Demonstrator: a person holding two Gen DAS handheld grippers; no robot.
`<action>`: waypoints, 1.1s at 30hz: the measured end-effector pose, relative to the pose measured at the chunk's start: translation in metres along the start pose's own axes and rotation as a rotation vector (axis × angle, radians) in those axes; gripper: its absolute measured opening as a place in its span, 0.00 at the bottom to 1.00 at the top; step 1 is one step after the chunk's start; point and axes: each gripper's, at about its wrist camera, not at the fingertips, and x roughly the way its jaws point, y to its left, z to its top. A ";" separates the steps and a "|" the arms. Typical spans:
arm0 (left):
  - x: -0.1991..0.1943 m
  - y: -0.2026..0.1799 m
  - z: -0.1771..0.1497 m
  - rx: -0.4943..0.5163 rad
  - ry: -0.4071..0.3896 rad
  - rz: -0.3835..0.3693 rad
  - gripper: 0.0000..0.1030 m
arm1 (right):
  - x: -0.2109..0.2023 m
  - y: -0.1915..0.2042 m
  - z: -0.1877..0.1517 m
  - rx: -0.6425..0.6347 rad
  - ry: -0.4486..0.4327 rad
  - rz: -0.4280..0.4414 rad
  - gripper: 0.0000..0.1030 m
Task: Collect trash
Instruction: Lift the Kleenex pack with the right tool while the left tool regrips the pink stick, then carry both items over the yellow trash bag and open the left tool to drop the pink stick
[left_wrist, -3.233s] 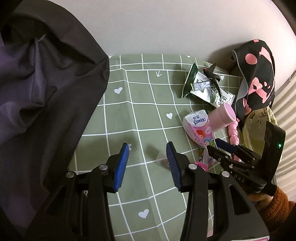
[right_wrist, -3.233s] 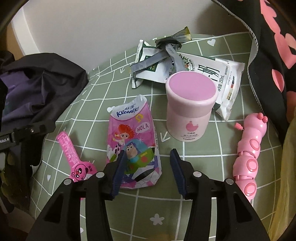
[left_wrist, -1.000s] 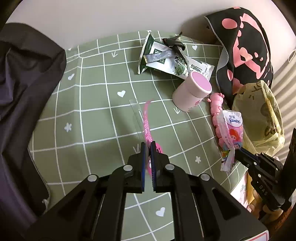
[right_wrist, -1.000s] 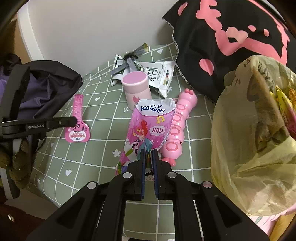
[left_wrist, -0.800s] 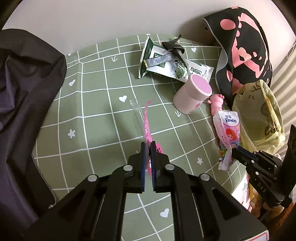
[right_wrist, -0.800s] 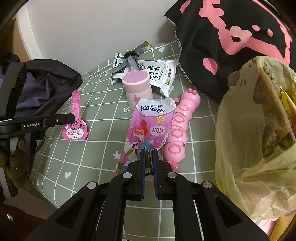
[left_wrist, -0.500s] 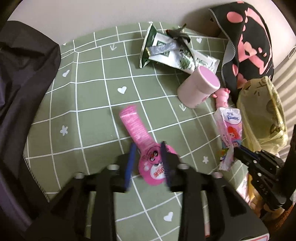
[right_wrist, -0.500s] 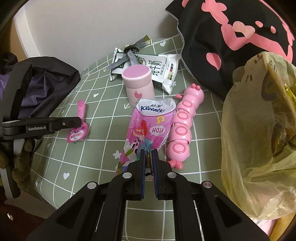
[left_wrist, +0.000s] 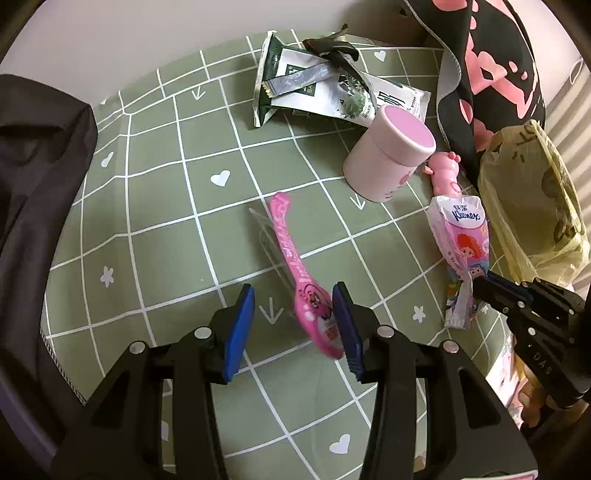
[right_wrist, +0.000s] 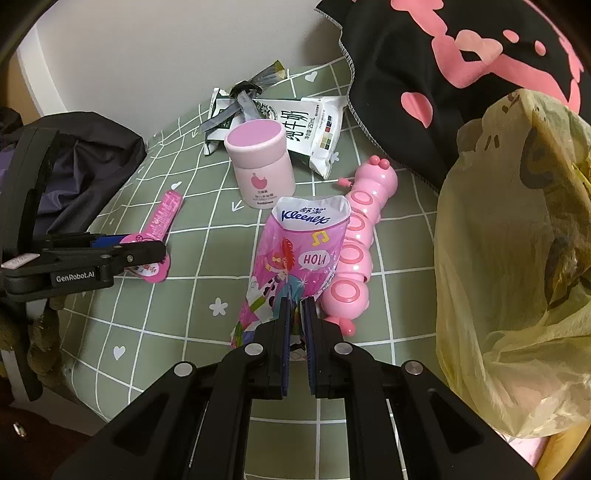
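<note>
My left gripper (left_wrist: 293, 325) hangs over the green checked cloth (left_wrist: 177, 206) with its jaws opening. A flat pink wrapper with a round end (left_wrist: 295, 266) lies on the cloth between them. Its round end is close to the right blue pad, and neither pad presses on it. The right wrist view shows the same wrapper (right_wrist: 162, 218) beside the left gripper (right_wrist: 147, 251). My right gripper (right_wrist: 297, 306) is shut on the lower end of a pink Kleenex tissue pack (right_wrist: 299, 254), which hangs lifted beside a yellow plastic bag (right_wrist: 517, 258).
A pink jar (left_wrist: 388, 162) stands upright mid-cloth, with a pink caterpillar toy (right_wrist: 354, 251) beside it. Green and white wrappers and a milk carton (left_wrist: 314, 88) lie at the back. A black-and-pink cloth (right_wrist: 461, 55) sits at the back right, a dark garment (left_wrist: 33, 177) on the left.
My left gripper's jaws have gone from shut on the pink wrapper to apart, and the wrapper has dropped flat onto the cloth. The right gripper keeps its hold on the tissue pack.
</note>
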 end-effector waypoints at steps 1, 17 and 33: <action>0.000 0.000 0.001 0.002 0.008 0.003 0.39 | 0.000 0.000 0.000 -0.001 -0.001 -0.001 0.09; -0.028 -0.004 0.000 -0.007 -0.041 -0.037 0.16 | -0.020 -0.001 0.001 0.004 -0.062 0.004 0.09; -0.126 -0.037 0.049 0.051 -0.291 -0.089 0.16 | -0.110 -0.011 0.041 -0.050 -0.292 -0.036 0.09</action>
